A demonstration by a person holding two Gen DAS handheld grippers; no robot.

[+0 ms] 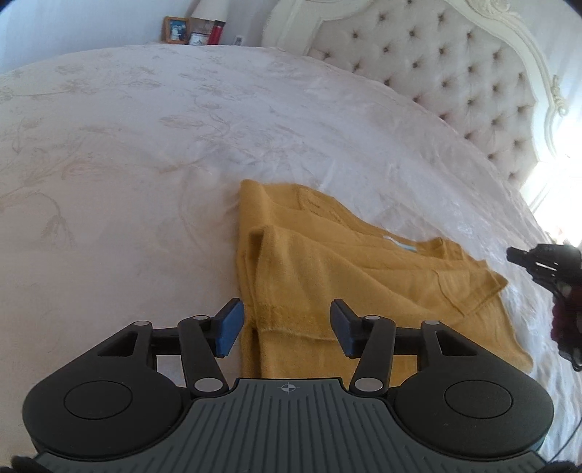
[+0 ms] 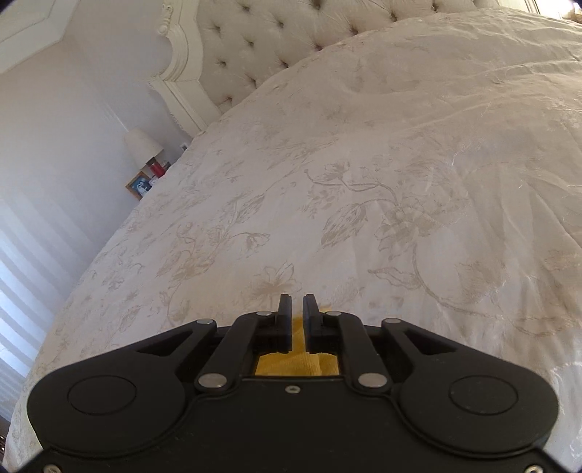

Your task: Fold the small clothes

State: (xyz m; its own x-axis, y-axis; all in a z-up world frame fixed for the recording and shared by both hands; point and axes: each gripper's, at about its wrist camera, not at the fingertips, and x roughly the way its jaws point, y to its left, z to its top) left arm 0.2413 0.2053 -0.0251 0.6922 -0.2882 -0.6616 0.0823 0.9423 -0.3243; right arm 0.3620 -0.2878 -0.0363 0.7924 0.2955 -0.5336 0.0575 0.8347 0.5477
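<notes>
far left in the left wrist view, a framed photo [image 1: 176, 30] and a red bottle [image 1: 217, 32] stand on a nightstand past the cream floral bedspread [image 1: 152, 138]. moving right, the left gripper [image 1: 287, 329] hangs low over the near hem of the mustard yellow knit top [image 1: 349, 276], its blue-padded fingers [image 1: 230, 333] spread wide with nothing between them; the left pad sits at the garment's left folded edge and the right pad over the cloth. the top lies on the bedspread partly folded, one sleeve laid across the body, a pale label showing at the neck. further right, the tufted headboard [image 1: 454, 80] rises behind, and the right gripper [image 1: 523, 256] shows dark at the top's far right edge.

in the right wrist view its fingers [image 2: 284, 324] are nearly pressed together, a thin gap left, with yellow cloth visible just below and behind them; whether they pinch the fabric i cannot tell.

the step in hand looks like taking the hem for the next fold. to do it well, lower the left fingers so both layers at the hem enter the gap, close fully, then lift both sides evenly so the crease runs straight and the laid sleeve does not slide out.
</notes>
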